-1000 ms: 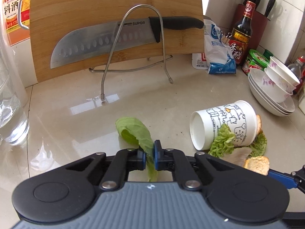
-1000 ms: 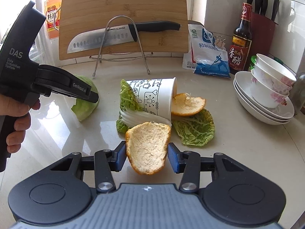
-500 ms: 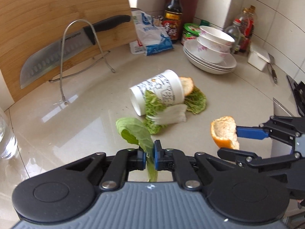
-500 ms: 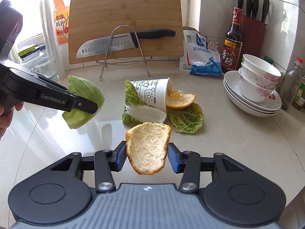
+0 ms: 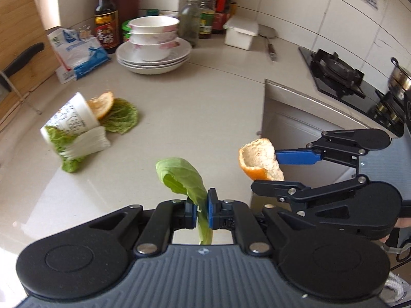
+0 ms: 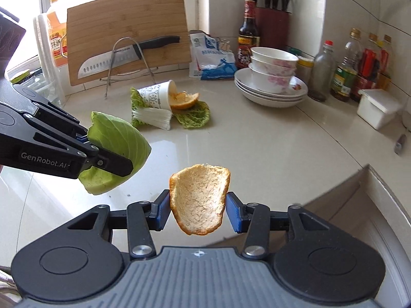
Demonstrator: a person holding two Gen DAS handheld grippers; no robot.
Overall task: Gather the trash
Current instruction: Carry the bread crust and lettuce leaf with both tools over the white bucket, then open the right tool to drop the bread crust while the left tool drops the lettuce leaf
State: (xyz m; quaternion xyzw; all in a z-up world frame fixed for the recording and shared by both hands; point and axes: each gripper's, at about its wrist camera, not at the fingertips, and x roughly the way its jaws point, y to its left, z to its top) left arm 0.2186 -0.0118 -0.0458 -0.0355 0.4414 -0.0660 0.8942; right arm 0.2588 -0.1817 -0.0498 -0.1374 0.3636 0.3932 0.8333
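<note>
I am holding the left tool (image 5: 200, 211) clamped on a green cabbage leaf (image 5: 183, 179), its blue pads pressing the leaf's stem together while the blade curls up ahead of the fingers, clear of the tabletop (image 5: 192, 118). I am holding the right tool (image 6: 197, 209) clamped on a piece of orange peel (image 6: 200, 197), the pads gripping its two edges with the pale pith facing the camera. From the right wrist view, the left tool (image 6: 102, 154) is sitting just to the left of the right one, with the leaf (image 6: 115, 143) near the peel but not touching it. More trash is lying ahead of both tools on the tabletop: a tipped paper cup (image 6: 156, 95) is resting on wilted cabbage leaves (image 6: 192, 116), with a second orange peel (image 6: 183, 98) touching the cup's mouth. Beyond that, to the right, stacked bowls on plates (image 6: 272, 77) are standing well apart from the tools.
</note>
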